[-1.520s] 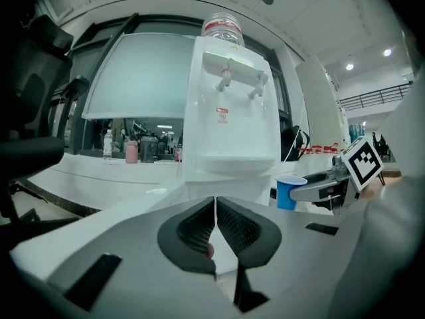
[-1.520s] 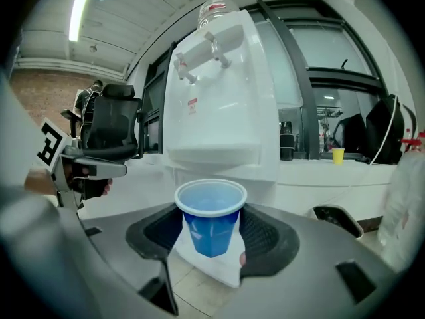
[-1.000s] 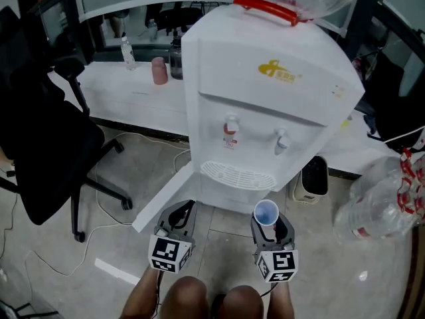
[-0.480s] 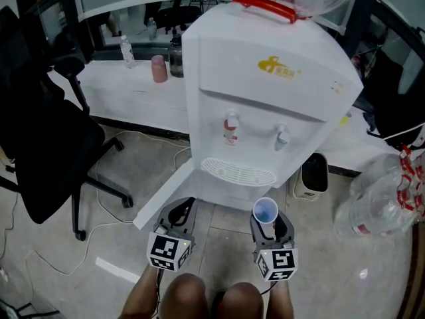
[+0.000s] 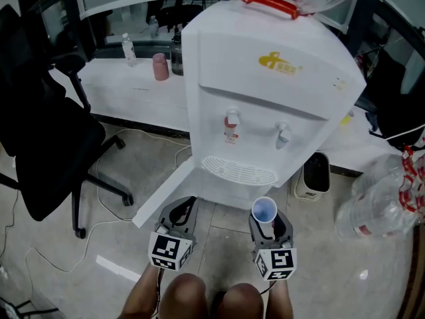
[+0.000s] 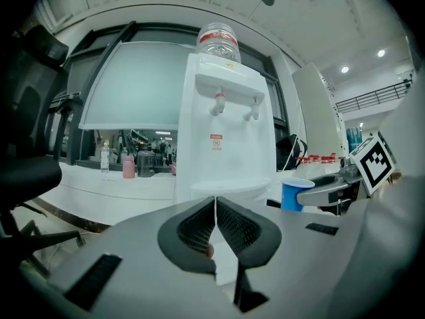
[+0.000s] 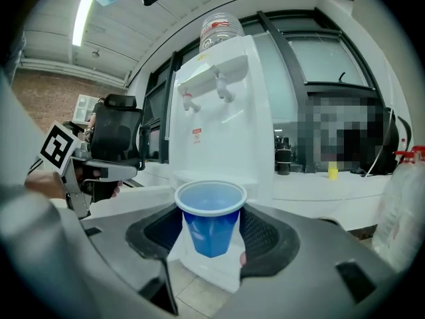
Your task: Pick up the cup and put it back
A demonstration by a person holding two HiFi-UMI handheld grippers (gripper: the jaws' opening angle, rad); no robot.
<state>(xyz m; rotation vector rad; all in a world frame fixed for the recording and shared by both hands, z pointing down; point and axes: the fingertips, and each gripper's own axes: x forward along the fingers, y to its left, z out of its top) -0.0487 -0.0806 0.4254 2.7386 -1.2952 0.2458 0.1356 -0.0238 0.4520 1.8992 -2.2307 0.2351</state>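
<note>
A small blue paper cup point(image 5: 265, 211) with a white rim stands upright between the pads of my right gripper point(image 5: 266, 222), which is shut on it. In the right gripper view the cup point(image 7: 211, 219) looks empty and sits low in front of the white water dispenser point(image 5: 265, 98). The cup is short of the dispenser's drip tray point(image 5: 238, 173) and below its two taps. My left gripper point(image 5: 181, 216) hangs level beside it, shut with nothing between its pads point(image 6: 199, 228). From the left gripper view the cup point(image 6: 293, 195) shows at the right.
A black office chair point(image 5: 46, 145) stands at the left. Behind it, a white desk point(image 5: 133, 92) carries a bottle and a pink cup. A white panel point(image 5: 163, 198) leans out at the dispenser's foot. A large clear water bottle point(image 5: 378, 205) lies at the right. The person's knees point(image 5: 206, 298) are below.
</note>
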